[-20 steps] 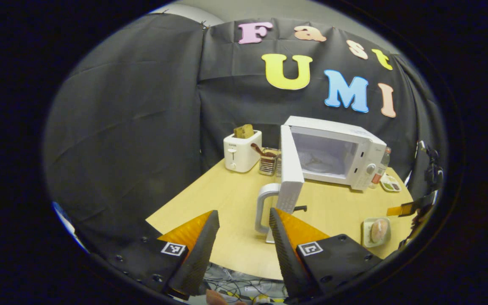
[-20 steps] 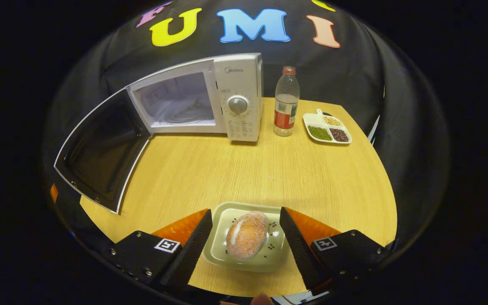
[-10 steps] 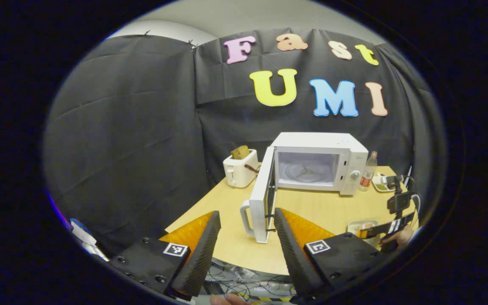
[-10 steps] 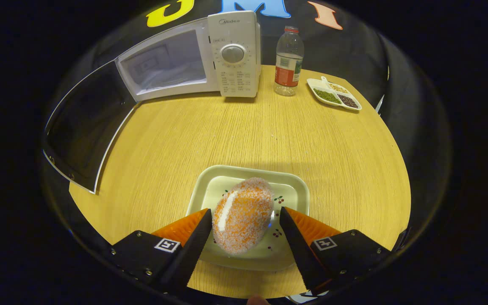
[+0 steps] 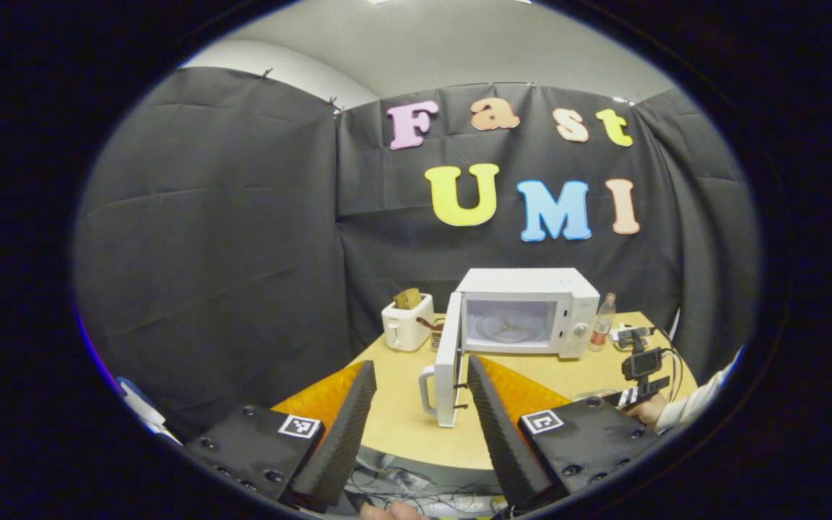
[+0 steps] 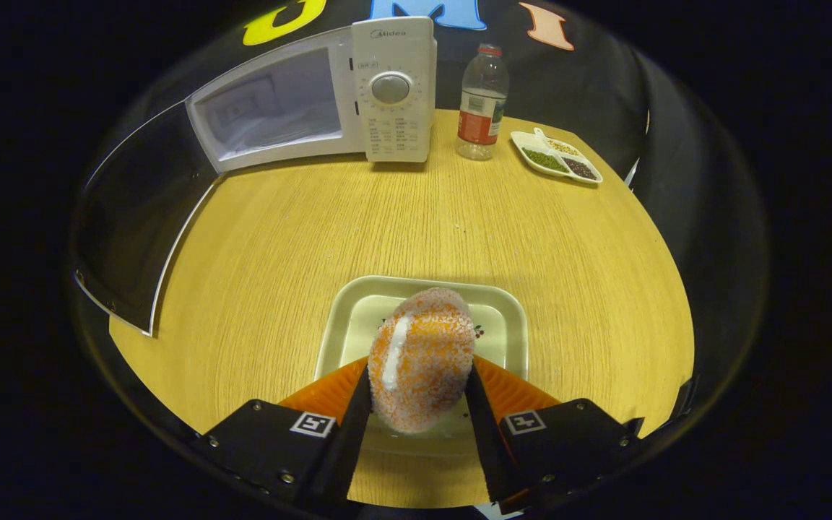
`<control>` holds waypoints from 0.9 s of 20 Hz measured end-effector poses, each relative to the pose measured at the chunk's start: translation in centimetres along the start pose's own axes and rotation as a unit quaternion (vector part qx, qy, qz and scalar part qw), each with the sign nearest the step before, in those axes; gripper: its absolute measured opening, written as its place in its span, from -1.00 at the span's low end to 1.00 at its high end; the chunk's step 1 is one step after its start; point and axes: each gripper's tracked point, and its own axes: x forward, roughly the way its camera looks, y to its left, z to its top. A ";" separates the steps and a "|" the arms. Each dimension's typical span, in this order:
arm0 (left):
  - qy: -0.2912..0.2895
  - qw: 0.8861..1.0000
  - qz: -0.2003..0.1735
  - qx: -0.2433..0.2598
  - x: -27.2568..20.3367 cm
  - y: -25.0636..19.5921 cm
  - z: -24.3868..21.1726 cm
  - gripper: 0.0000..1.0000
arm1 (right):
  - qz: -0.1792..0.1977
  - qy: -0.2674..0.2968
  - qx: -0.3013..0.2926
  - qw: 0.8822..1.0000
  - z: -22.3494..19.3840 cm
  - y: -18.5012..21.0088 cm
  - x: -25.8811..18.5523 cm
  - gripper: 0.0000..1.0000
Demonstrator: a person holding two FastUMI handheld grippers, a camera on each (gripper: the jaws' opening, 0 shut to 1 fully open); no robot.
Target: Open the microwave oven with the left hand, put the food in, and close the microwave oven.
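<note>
In the right gripper view, an orange sugar-coated bun [image 6: 422, 357] sits between my right gripper's [image 6: 417, 379] two fingers, which press on both its sides over a pale green plate [image 6: 503, 321]. The white microwave [image 6: 387, 87] stands at the back with its door [image 6: 134, 224] swung wide to the left. In the left gripper view, my left gripper [image 5: 416, 375] stands open and empty, well back from the table, facing the microwave [image 5: 524, 310] and its open door [image 5: 448, 368]. Farther off at the right, a hand holds the other gripper [image 5: 640, 372].
A white toaster [image 5: 406, 323] with bread stands left of the microwave. A water bottle [image 6: 481, 101] and a divided dish of beans [image 6: 555, 148] stand at the back right of the round wooden table [image 6: 416, 217]. Cables lie on the floor under the table's edge.
My right gripper has shut on the bun. My left gripper has drawn farther back from the open microwave door, so the microwave looks smaller.
</note>
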 end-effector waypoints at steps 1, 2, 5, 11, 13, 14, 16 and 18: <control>-0.013 1.000 -0.006 -0.005 -0.5 0.5 0.4 0.63 | 0.000 -0.012 -0.002 1.000 0.5 0.2 -0.9 0.40; -0.027 1.000 -0.011 -0.012 -0.8 1.0 0.8 0.63 | 0.000 -0.023 -0.005 1.000 0.8 0.4 -1.9 0.40; -0.045 0.998 -0.013 -0.038 -1.6 3.0 0.9 0.78 | 0.016 -0.045 0.001 0.999 1.8 2.2 -5.1 0.35; -0.066 0.996 -0.014 -0.066 -1.5 5.4 1.9 0.59 | 0.076 -0.094 -0.001 0.993 5.5 7.8 -9.7 0.35; -0.064 0.995 -0.010 -0.072 -1.2 5.6 2.5 0.65 | 0.092 -0.101 0.017 0.990 6.9 9.2 -10.3 0.40; -0.067 0.995 -0.014 -0.074 -1.0 5.4 3.0 0.60 | 0.099 -0.108 0.030 0.989 7.6 9.9 -10.4 0.40; -0.070 0.995 -0.022 -0.067 -0.4 4.7 3.6 0.60 | 0.108 -0.110 0.042 0.987 8.8 10.9 -10.0 0.40; -0.067 0.996 -0.020 -0.047 0.7 4.2 3.9 0.60 | 0.122 -0.106 0.051 0.986 9.8 12.1 -9.1 0.39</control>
